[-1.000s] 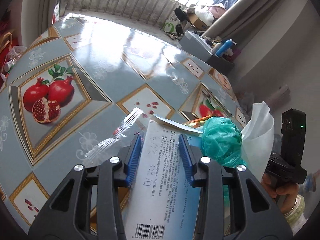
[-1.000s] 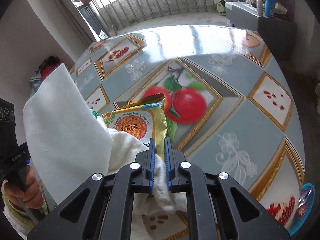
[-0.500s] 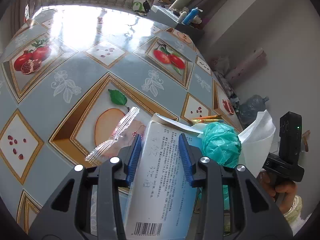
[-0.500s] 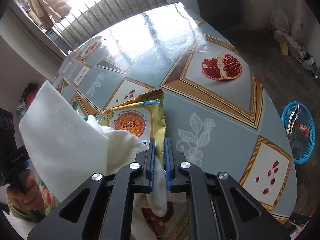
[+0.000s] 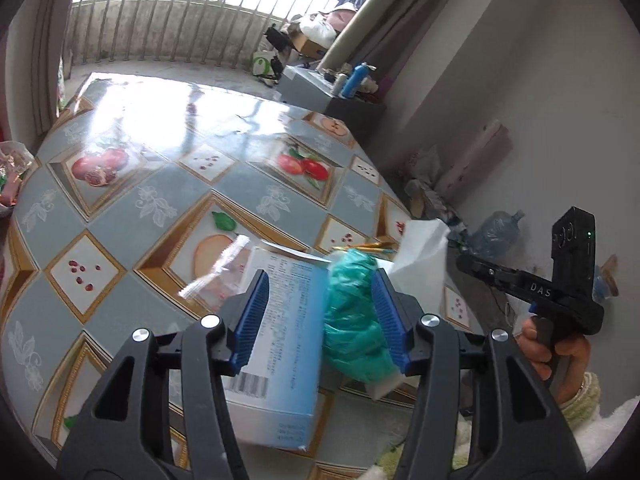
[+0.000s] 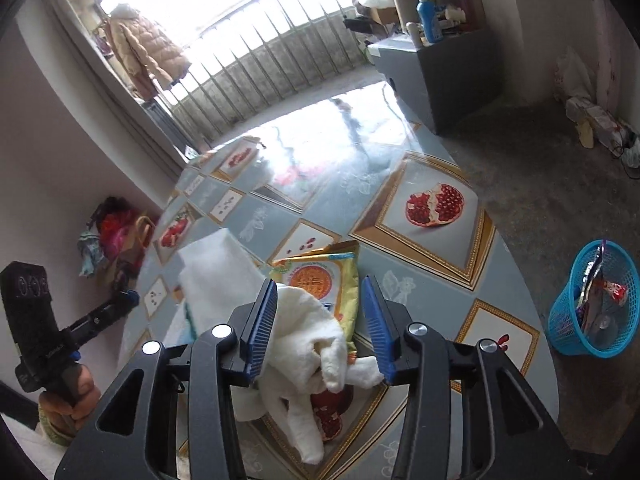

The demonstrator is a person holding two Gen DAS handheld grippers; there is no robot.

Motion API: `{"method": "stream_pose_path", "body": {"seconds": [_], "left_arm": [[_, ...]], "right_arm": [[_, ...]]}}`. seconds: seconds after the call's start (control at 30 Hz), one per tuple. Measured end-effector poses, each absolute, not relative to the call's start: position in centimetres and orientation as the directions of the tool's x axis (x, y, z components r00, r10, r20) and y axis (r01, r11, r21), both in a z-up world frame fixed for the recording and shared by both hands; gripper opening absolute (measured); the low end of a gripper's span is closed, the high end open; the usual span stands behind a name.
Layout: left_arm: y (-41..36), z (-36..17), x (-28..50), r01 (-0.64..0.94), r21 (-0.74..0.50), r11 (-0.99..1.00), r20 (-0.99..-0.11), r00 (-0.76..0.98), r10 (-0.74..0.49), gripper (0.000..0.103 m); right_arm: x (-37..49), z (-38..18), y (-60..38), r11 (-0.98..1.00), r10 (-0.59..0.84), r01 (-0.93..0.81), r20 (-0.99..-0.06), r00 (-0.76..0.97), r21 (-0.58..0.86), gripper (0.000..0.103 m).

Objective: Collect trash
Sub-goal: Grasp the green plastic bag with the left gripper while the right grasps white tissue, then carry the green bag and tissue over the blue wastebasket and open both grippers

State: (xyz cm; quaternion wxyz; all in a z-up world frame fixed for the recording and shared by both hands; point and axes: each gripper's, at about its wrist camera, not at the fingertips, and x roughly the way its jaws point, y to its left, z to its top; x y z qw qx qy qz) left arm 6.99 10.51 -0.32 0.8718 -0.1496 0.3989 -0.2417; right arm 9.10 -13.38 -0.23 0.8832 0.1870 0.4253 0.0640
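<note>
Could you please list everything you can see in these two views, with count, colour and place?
Table: one, grey-blue cloth with fruit pictures, fills both views.
Box: one, white and pale blue, between the left jaws.
Plastic bag: one, green, crumpled, beside the box.
Clear wrapper: one, see-through, left of the box.
Paper sheet: one, white, right of the bag.
Snack packet: one, yellow and orange, between the right jaws.
Cloth: one, white, draped over the packet.
Basket: one, blue, on the floor, wrappers inside.
Left gripper: black, blue pads, jaws opening.
Right gripper: black, blue pads, jaws opening.
</note>
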Motion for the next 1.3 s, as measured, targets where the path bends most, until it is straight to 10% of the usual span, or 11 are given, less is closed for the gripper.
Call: {"method": "stream_pose_path", "body": {"seconds": [0.7, 1.03, 1.3], "left_arm": [[5.7, -4.1, 8.7, 0.377, -0.392, 0.839, -0.752, 0.394, -0.529, 0.048], [5.8, -4.7, 9.1, 0.361, -0.424, 0.830, -0.752, 0.370, -0.545, 0.035], [6.5, -2.8, 8.3, 0.377, -0.440, 0.815, -0.720, 0.394, -0.571, 0.033]], "right_arm": [[11.9, -1.2, -8.2, 0.890, 0.449, -0.200, -0.714, 0.538, 0.409, 0.043], [12.3, -2.0, -8.3, 0.900, 0.426, -0.161, -0.740, 0.521, 0.405, 0.007], [11.4, 0.0, -9.0, 0.853, 0.499, -0.183, -0.664, 0.556, 0.488, 0.004]]}}
